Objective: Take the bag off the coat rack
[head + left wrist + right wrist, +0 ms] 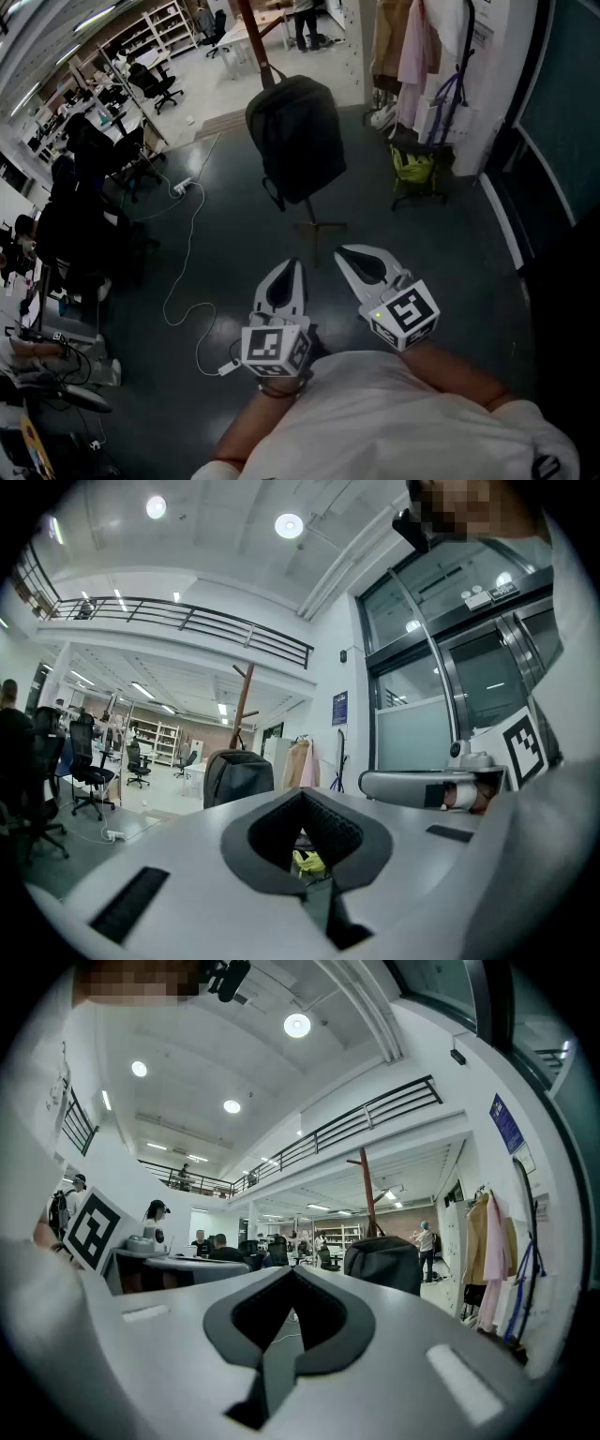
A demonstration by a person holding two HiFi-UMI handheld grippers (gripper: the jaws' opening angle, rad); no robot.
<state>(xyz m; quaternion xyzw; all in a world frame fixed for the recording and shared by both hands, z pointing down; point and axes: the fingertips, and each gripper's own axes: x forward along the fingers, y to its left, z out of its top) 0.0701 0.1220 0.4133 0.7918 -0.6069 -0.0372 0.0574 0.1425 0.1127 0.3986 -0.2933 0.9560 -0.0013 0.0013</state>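
Note:
A black backpack (295, 136) hangs on a wooden coat rack (253, 37), whose cross base (319, 228) stands on the dark floor ahead of me. Both grippers are held low and close to my body, well short of the bag. My left gripper (291, 269) is shut with nothing in it, and so is my right gripper (347, 251) beside it. In the left gripper view the backpack (237, 775) and the rack pole (244, 696) rise above the closed jaws (302, 794). The right gripper view shows the backpack (384, 1265) and the pole (367, 1190) right of its jaws (292, 1271).
Coats (412, 47) hang at the back right above a yellow-green bag (412, 167) on a small stand. A white cable and power strip (183, 186) lie on the floor at left. Office chairs (155, 80) and desks fill the left side. A dark glass wall (562, 122) runs along the right.

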